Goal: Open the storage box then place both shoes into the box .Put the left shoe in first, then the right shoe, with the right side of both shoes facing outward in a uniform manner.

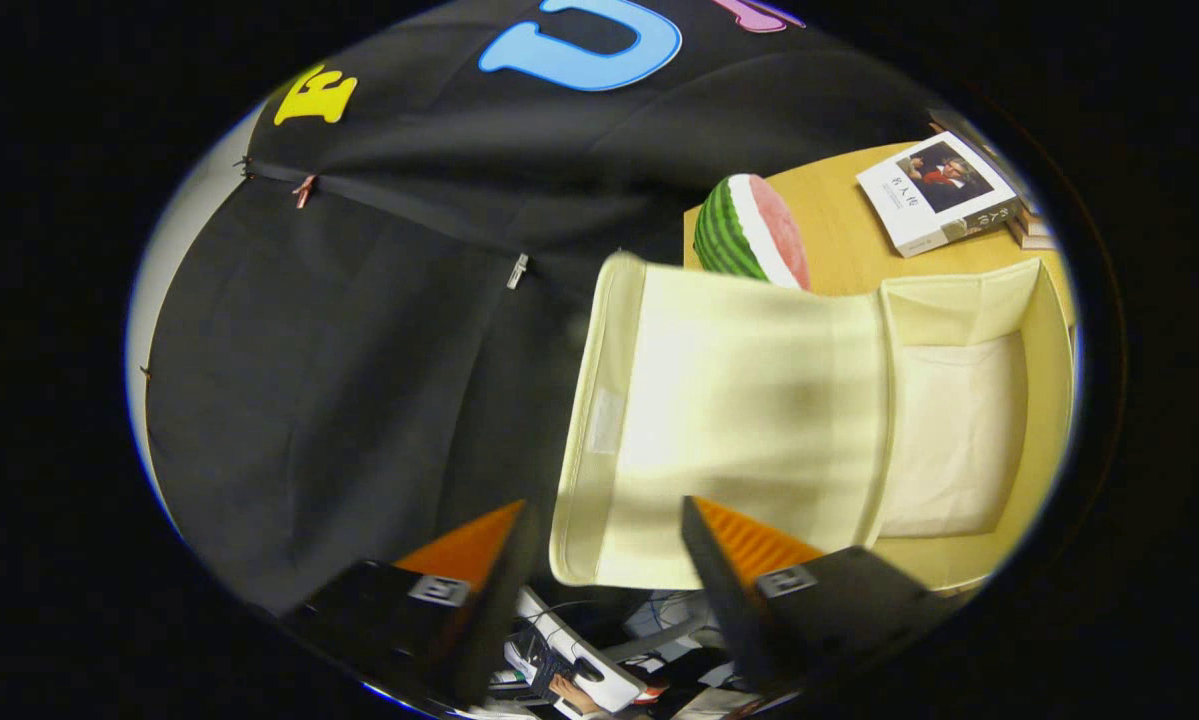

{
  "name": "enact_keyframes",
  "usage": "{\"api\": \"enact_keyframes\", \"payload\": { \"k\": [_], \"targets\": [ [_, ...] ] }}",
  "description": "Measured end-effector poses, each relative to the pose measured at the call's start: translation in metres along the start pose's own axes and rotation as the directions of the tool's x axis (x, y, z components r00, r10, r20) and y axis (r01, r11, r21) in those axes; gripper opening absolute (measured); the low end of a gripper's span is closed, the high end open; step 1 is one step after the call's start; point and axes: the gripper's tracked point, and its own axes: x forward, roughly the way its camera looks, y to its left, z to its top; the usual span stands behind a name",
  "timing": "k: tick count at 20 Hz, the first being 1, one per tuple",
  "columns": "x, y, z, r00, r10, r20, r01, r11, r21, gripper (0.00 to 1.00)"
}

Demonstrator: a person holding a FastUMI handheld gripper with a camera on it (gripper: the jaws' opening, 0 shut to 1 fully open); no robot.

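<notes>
Beyond spread jaws, raised box lid (739, 420), watermelon toy (754, 232), book (939, 192) behind

The camera rides on the gripper (604, 560), looks out past its spread jaws, and sits close to the open box (759, 400) on the desk (849, 240).

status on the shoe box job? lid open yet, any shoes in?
Done: the storage box looks open, its lid flipped up just ahead of the fingers, and what shows of the inside holds no shoe. In hand: nothing; the gripper is open with the lid's edge in the gap, unpressed. Left: left shoe in first, then the right.
</notes>
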Motion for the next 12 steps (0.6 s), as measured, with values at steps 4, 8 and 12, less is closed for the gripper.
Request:
{"api": "enact_keyframes", "payload": {
  "k": [4, 8, 12],
  "targets": [
    [-0.052, 0.001, 0.028, 0.989, 0.031, 0.146, -0.029, 0.999, -0.017, 0.98],
    [-0.120, -0.033, 0.057, 0.949, 0.015, 0.314, -0.015, 1.000, -0.002, 0.98],
    [-0.179, -0.105, 0.070, 0.904, -0.103, 0.414, 0.138, 0.989, -0.055, 0.97]
  ]
}}
